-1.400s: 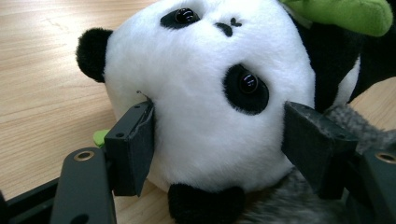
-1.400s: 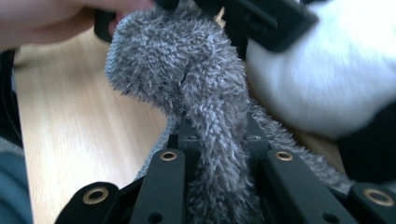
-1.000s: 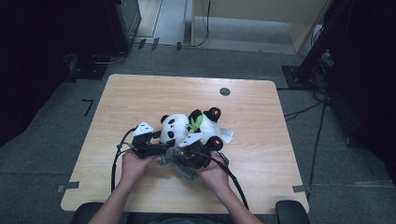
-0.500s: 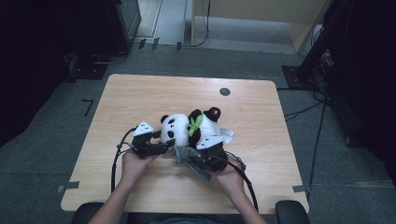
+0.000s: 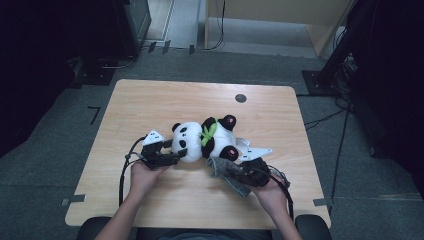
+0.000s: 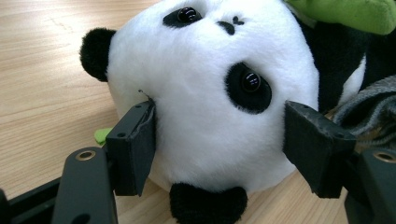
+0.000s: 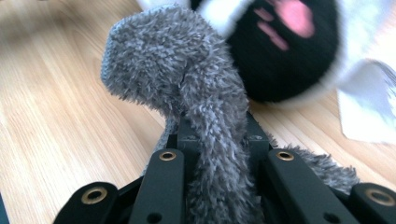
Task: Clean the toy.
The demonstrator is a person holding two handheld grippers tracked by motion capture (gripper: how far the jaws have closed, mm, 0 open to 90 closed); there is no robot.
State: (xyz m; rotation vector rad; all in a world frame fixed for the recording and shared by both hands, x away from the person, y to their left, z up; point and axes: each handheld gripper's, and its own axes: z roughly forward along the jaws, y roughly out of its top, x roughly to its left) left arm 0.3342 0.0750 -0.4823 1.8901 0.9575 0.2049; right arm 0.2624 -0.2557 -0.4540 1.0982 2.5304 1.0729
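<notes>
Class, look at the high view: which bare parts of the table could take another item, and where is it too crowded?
Free: the far strip of the wooden table behind the panda plush, up to the round dark disc, and the left side. Crowded: the near middle, with the left gripper, right gripper and grey fuzzy cloth.

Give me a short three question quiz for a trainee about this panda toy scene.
1. True or false: the left hand-held gripper clamps the panda's head.
2. What does the right hand-held gripper pinch: A the grey fuzzy cloth, B the green leaf, C the white tag?
3. What does the panda lie on?

Key: 1 true. 2 A. 3 the wooden table.
</notes>
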